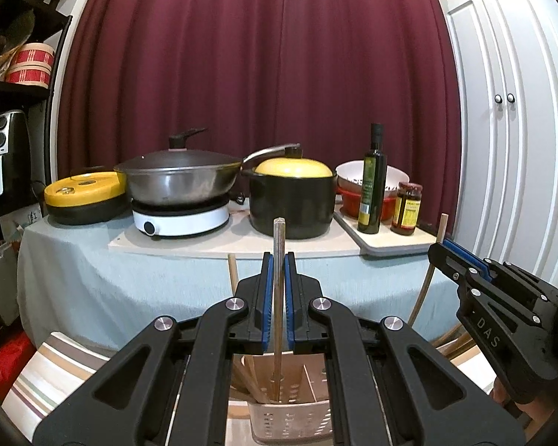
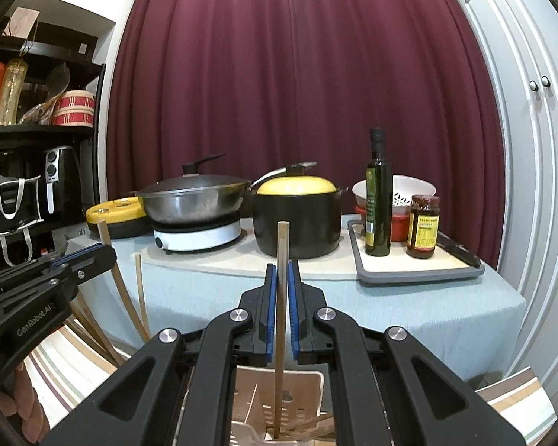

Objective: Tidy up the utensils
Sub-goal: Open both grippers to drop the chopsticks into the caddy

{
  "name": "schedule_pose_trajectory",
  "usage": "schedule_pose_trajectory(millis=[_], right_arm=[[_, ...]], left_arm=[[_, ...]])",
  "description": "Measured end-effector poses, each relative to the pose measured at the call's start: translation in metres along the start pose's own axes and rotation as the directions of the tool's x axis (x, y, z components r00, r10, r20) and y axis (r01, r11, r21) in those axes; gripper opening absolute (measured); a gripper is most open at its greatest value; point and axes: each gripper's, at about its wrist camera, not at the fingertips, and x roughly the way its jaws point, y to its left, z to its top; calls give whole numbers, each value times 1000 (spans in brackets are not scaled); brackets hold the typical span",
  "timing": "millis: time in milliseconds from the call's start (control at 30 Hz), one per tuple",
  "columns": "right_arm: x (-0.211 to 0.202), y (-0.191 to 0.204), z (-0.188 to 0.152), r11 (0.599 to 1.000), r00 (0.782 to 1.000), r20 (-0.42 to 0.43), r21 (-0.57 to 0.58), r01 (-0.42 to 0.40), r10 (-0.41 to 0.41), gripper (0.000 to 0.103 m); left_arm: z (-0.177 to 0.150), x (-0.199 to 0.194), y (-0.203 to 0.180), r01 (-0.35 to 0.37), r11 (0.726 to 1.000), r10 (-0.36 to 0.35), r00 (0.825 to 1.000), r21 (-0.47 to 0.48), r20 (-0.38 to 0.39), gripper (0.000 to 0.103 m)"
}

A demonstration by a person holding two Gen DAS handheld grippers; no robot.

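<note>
Left claw (image 1: 278, 260) is clenched on a thin upright wooden chopstick (image 1: 278, 297) whose lower end dips into the pale perforated plastic utensil holder (image 1: 290, 420) below. Right claw (image 2: 282, 267) likewise pinches a second upright wooden chopstick (image 2: 281, 316) standing in that holder (image 2: 279, 390). Beyond, the blue-clothed desk (image 2: 446, 308) carries a black pot with yellow lid (image 2: 297, 219).

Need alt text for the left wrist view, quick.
The left hand-held gripper grips an upright chopstick whose lower end sits in a perforated utensil holder. Behind it, a table carries pots and bottles; the right hand-held gripper is at right.
</note>
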Motion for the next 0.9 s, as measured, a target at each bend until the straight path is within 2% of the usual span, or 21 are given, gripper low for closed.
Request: schedule_pose_trajectory(millis=[67,133,167,233,367,533,600,833,900], right_arm=[[-1,1,-1,1000,1000,-2,1,2,-2,7],[-1,2,-1,1000,1000,-6,-1,0,0,8],[-2,2,0,1000,1000,-6,-2,0,0,12],[-4,2,0,1000,1000,-6,1,-2,2,21],[-9,3,3,1000,1000,0,3,1,-1,34],[-22,6,10,1000,1000,22,-1,15,-15,49],[-30,7,14,1000,999,35,3,22,-22,57],[-66,8,23,998,996,64,-4,63,-62,71],[-77,8,23,997,995,62,-1,73,-73,76]], left_arm=[[-3,2,1,4,1000,-4,1000,-6,-17,6],[-4,4,2,2,1000,-2,1000,-10,-25,12],[-5,4,3,-2,1000,2,1000,-11,-28,15],[-5,5,4,-9,1000,9,999,-17,-31,32],[-4,2,6,-15,1000,14,999,-19,-35,40],[1,-7,5,-17,1000,17,1000,-20,-20,60],[4,-14,4,-15,1000,14,1000,-26,-8,65],[11,-48,-1,-15,1000,15,1000,-17,24,81],[9,-61,-3,-22,1000,22,999,-10,31,83]])
